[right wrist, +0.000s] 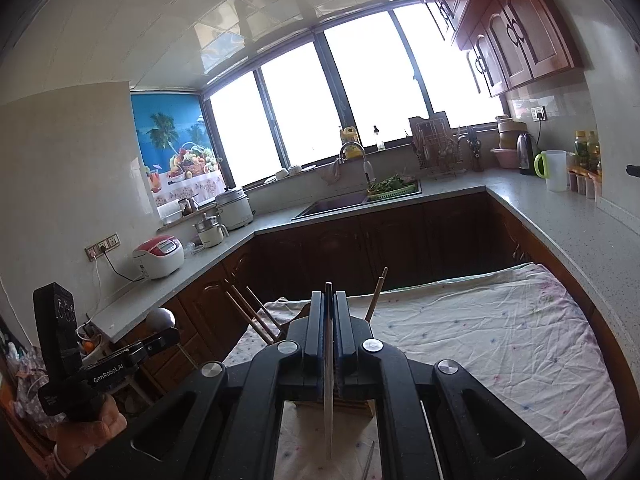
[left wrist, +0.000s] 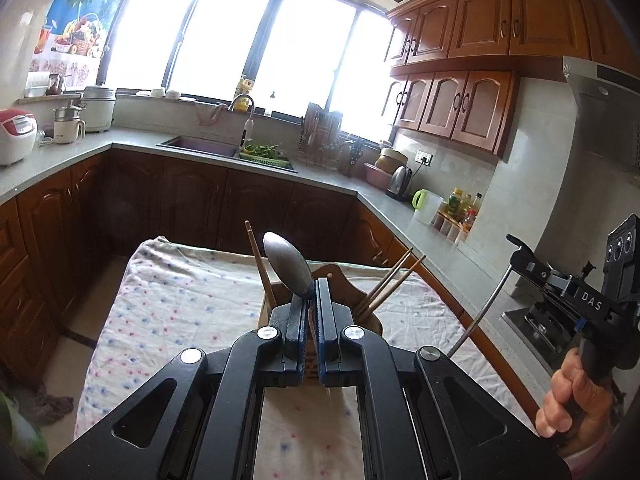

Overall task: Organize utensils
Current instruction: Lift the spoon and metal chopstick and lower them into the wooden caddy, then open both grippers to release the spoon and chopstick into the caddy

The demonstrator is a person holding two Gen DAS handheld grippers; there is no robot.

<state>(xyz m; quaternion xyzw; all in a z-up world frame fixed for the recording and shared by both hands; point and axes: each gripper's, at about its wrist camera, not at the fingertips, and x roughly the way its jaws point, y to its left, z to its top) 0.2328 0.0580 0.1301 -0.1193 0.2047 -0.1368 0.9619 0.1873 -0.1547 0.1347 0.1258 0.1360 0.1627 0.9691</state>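
My left gripper [left wrist: 311,300] is shut on a metal spoon [left wrist: 289,265], bowl up, held above a wooden utensil holder [left wrist: 340,280] on the cloth-covered table. Wooden chopsticks [left wrist: 390,280] stand in the holder, one [left wrist: 258,264] leaning left. My right gripper [right wrist: 329,308] is shut on a thin metal utensil handle [right wrist: 329,400] that runs down between the jaws; its head is hidden. In the left wrist view the right gripper [left wrist: 516,246] is at the right, with the metal handle [left wrist: 480,312] hanging below it. In the right wrist view the left gripper [right wrist: 168,338] is at the lower left with the spoon bowl [right wrist: 160,318].
The table carries a white cloth with coloured dots [left wrist: 180,292]. Grey countertops [right wrist: 568,224] run around the kitchen with a sink [left wrist: 216,146], kettle [left wrist: 400,182], rice cooker [left wrist: 14,134] and bottles [left wrist: 460,208]. Another thin metal utensil [right wrist: 370,460] lies on the cloth near me.
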